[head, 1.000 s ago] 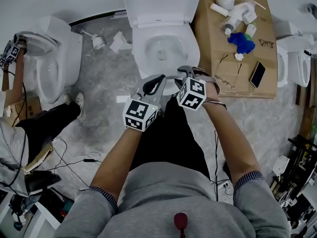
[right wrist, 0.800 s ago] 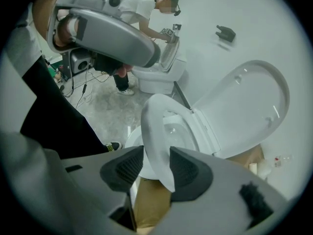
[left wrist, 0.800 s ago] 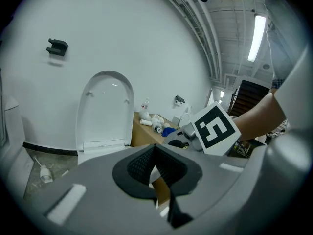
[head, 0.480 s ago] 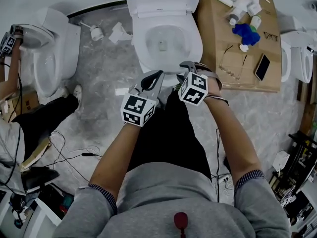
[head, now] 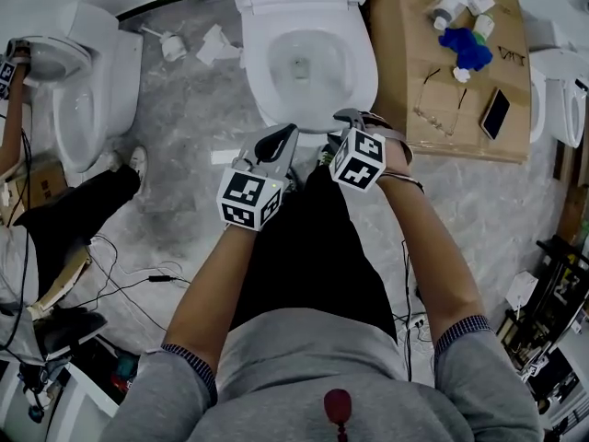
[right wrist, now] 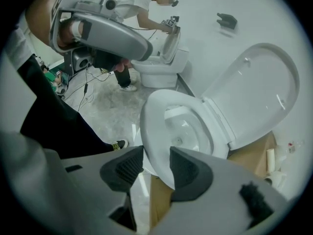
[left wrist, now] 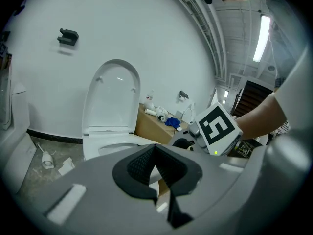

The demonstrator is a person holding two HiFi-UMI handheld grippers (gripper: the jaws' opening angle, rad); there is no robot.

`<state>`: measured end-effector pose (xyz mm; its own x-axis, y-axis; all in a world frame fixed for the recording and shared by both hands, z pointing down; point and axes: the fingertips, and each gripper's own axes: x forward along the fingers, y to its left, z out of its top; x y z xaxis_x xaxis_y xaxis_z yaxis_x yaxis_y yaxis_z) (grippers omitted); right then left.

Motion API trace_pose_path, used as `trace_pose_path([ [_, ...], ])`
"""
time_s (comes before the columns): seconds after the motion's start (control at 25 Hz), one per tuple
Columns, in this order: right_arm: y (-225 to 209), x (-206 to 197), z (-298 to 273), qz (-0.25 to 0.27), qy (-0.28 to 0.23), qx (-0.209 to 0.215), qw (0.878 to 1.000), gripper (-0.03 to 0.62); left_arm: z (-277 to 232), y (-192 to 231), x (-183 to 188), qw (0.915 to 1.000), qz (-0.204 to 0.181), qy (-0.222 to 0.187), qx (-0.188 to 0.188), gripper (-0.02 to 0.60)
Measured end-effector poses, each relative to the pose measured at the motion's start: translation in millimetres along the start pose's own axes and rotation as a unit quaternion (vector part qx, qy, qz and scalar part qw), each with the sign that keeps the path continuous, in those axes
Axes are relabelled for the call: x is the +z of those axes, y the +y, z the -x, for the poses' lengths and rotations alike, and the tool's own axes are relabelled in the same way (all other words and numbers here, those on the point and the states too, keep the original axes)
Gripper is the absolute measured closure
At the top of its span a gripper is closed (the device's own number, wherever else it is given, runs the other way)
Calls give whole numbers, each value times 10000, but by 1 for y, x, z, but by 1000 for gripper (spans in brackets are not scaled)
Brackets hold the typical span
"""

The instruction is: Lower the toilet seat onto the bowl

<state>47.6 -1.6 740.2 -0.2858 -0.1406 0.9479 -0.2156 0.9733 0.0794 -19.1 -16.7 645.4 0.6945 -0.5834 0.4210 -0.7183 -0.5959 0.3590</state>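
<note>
The white toilet (head: 304,63) stands straight ahead at the top of the head view. Its seat ring (right wrist: 161,126) lies flat on the bowl, and the lid (right wrist: 254,92) stands up against the wall behind. Both grippers hover side by side just before the bowl's front rim, touching nothing. My left gripper (head: 281,138) is shut, its pads meeting at the tips (left wrist: 155,148), with the raised lid (left wrist: 115,94) beyond it. My right gripper (head: 345,118) is open by a narrow gap (right wrist: 156,155), nothing held; the seat's front rim shows beyond that gap.
A second toilet (head: 78,109) stands at the left with another person (head: 55,238) beside it. A cardboard sheet (head: 433,90) on the right carries plumbing parts, a blue cloth (head: 467,49) and a phone (head: 495,113). A third toilet (head: 552,90) stands far right. Cables (head: 138,274) trail across the floor.
Both grippers have drawn back from over the bowl's front rim towards my body. The toilet has slid upward in the head view. The seat lies down in all frames.
</note>
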Motion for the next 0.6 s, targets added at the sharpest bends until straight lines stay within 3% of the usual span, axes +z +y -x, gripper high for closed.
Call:
trace_pose_path([
  [0.6,31,-21,-47,1,19,352,9994,416,-32,10,-49,9995,5,301,75,574],
])
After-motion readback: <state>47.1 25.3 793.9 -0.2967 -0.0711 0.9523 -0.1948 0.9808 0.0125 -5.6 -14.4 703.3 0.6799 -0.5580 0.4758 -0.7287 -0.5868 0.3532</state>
